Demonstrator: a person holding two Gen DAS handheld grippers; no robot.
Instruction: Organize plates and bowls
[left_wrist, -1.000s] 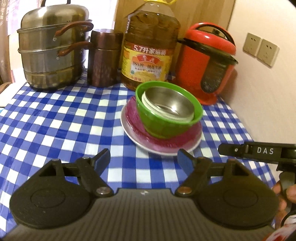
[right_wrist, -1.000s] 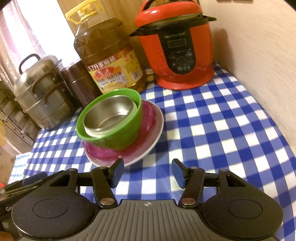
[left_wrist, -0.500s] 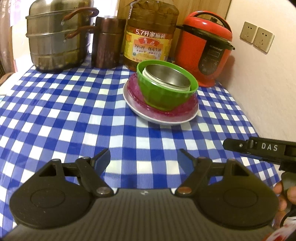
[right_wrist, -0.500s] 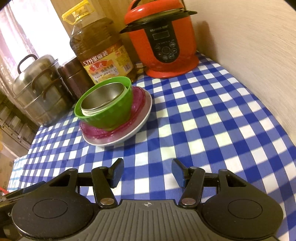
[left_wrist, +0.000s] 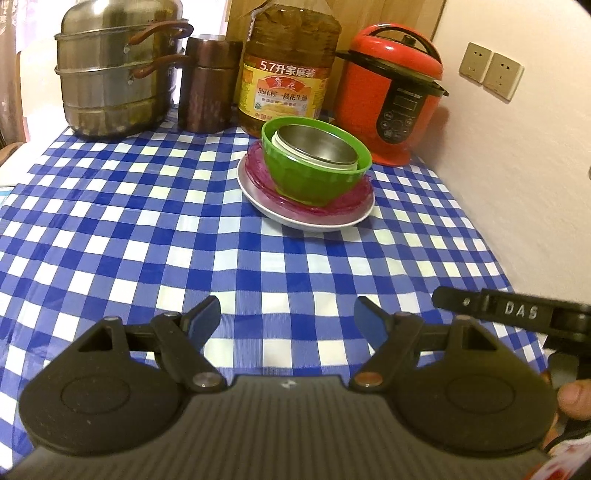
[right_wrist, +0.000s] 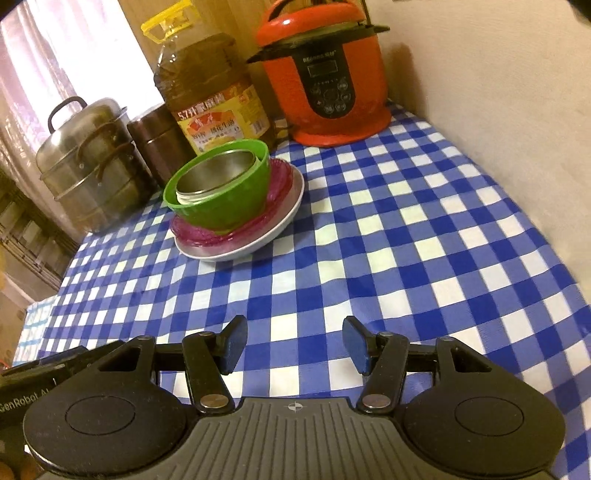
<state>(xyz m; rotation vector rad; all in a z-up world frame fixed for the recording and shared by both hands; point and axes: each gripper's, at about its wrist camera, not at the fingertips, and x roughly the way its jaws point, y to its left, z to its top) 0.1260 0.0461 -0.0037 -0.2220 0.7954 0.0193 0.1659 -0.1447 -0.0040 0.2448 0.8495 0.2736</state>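
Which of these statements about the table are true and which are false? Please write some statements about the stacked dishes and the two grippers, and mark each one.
1. The steel bowl sits inside the green bowl. True.
2. The green bowl stands directly on the checked tablecloth. False: it stands on a pink plate, which lies on a white plate.
3. The left gripper holds the white plate. False: its jaws are open and empty, apart from the stack.
4. The right gripper is open with nothing between its fingers. True.
5. The red cooker stands at the back, near the wall. True.
6. The oil bottle lies on its side. False: it stands upright.
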